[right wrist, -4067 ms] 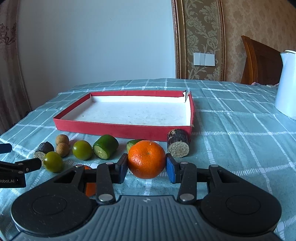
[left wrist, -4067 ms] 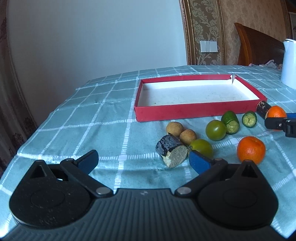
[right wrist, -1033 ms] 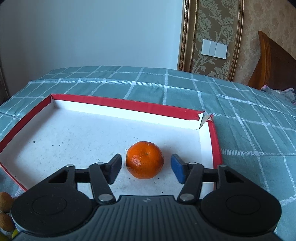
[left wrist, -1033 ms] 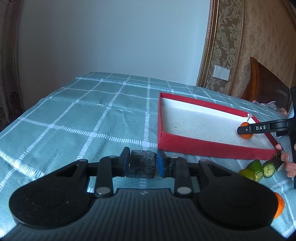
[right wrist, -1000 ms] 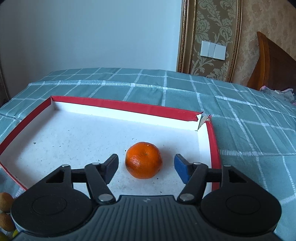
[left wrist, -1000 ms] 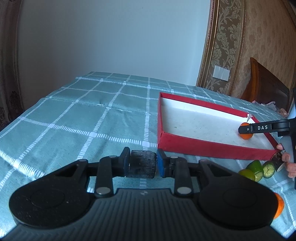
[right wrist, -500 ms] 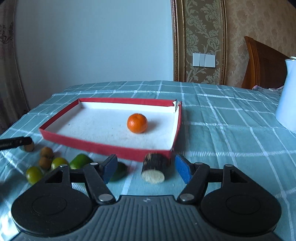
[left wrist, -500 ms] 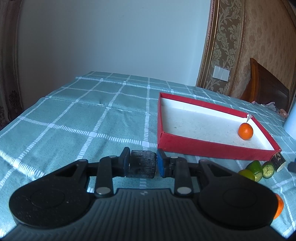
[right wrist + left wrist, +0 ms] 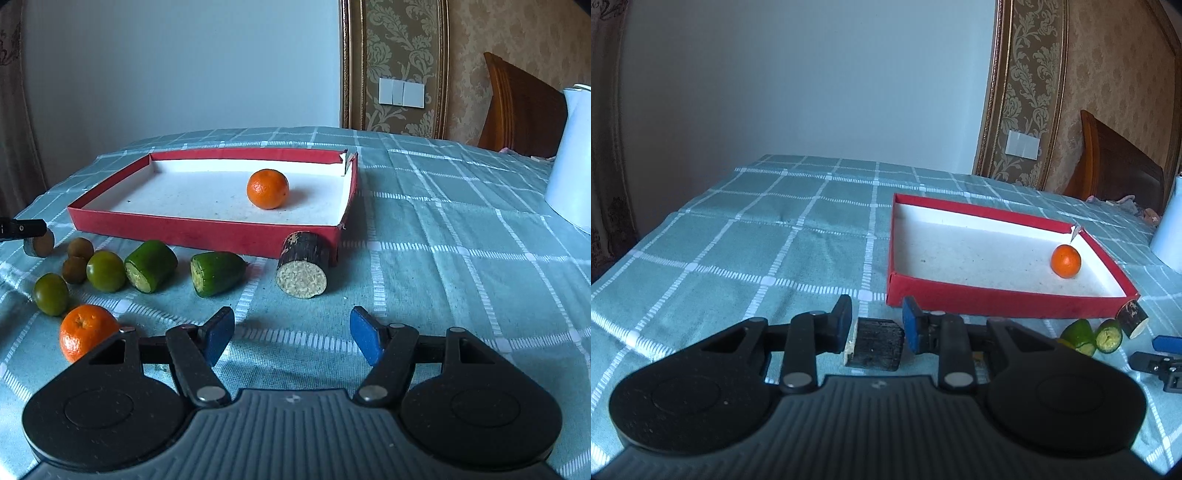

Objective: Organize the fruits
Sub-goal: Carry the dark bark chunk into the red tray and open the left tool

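Note:
A red tray (image 9: 207,232) with a white floor holds one orange (image 9: 267,188); the tray (image 9: 997,301) and that orange (image 9: 1066,260) also show in the left wrist view. My left gripper (image 9: 875,325) is shut on a dark sugarcane chunk (image 9: 874,343) above the cloth, left of the tray. My right gripper (image 9: 291,332) is open and empty, in front of a second dark chunk (image 9: 303,269) by the tray's near right corner. On the cloth lie two green pieces (image 9: 150,266) (image 9: 216,272), two green round fruits (image 9: 105,270), two brown longans (image 9: 80,248) and an orange (image 9: 88,330).
A white kettle (image 9: 572,155) stands at the right on the checked teal tablecloth (image 9: 738,240). A wooden chair (image 9: 517,110) is behind the table. The left gripper's tip (image 9: 22,229) shows at the left edge of the right wrist view.
My right gripper let go of the orange in the tray, opened wide and drew back to the front of the table. My left gripper still holds the chunk and has shifted slightly.

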`<move>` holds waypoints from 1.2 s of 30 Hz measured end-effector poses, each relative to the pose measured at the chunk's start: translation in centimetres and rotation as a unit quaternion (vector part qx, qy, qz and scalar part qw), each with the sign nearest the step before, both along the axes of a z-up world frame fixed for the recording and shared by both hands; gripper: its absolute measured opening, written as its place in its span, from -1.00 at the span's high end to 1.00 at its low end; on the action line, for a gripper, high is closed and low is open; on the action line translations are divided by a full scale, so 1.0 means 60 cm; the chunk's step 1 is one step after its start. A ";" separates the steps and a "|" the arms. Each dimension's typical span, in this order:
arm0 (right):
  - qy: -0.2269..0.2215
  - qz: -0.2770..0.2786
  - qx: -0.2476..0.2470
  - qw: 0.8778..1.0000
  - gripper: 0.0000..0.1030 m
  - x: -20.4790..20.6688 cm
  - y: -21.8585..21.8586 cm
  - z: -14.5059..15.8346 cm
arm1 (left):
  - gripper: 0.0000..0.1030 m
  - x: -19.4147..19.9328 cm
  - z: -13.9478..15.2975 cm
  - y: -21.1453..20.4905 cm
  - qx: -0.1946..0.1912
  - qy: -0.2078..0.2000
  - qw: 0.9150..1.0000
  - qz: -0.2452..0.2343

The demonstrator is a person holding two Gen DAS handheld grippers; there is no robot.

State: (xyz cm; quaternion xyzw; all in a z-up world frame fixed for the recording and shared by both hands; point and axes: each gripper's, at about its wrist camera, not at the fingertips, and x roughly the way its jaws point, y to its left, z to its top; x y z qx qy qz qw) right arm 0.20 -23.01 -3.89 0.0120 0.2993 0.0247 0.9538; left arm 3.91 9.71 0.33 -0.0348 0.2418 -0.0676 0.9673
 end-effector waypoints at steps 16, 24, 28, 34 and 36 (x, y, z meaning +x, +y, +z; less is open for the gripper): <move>0.004 0.004 -0.002 1.000 -0.41 0.005 0.003 -0.003 | -0.61 -0.034 0.009 -0.018 0.028 -0.011 0.999 -0.025; 0.004 0.004 -0.004 1.000 -0.41 0.005 0.004 -0.003 | 0.46 -0.003 -0.038 -0.028 0.043 0.039 0.998 -0.001; 0.004 0.004 -0.003 1.000 -0.41 0.005 0.004 -0.003 | 0.48 -0.003 -0.033 -0.026 0.038 0.038 0.999 -0.003; 0.004 0.004 -0.003 1.000 -0.41 0.004 0.004 -0.003 | 0.48 0.001 0.004 -0.044 0.044 0.008 0.999 -0.016; 0.004 0.004 -0.003 1.000 -0.41 0.004 0.004 -0.003 | 0.48 0.011 0.021 -0.056 0.047 -0.006 0.999 -0.023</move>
